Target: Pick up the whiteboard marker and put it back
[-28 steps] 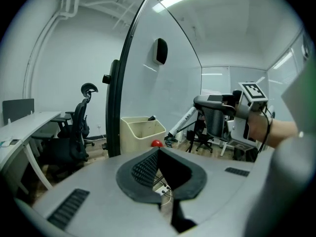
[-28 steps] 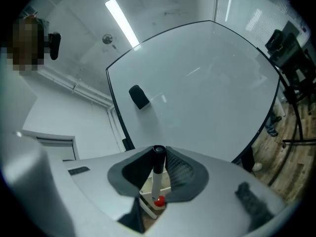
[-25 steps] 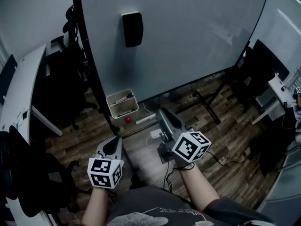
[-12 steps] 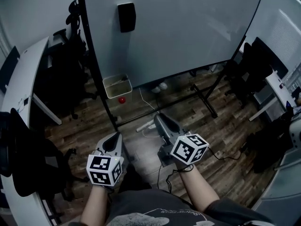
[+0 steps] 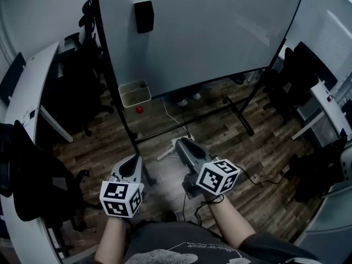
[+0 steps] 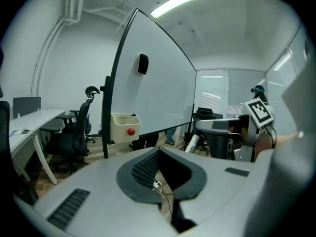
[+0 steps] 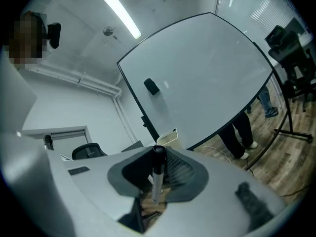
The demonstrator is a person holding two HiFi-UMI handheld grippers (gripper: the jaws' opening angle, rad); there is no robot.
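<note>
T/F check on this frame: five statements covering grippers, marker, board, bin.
1. The right gripper is shut on the marker. True.
2. The left gripper holds an eraser. False: nothing is between its jaws; the eraser is up on the board.
3. In the head view, a pale bin sits at the board's lower left. True.
4. The red knob is next to the eraser. False: it is on the bin's front.
5. Both grippers touch the board. False: both are clear of it, over the floor.
</note>
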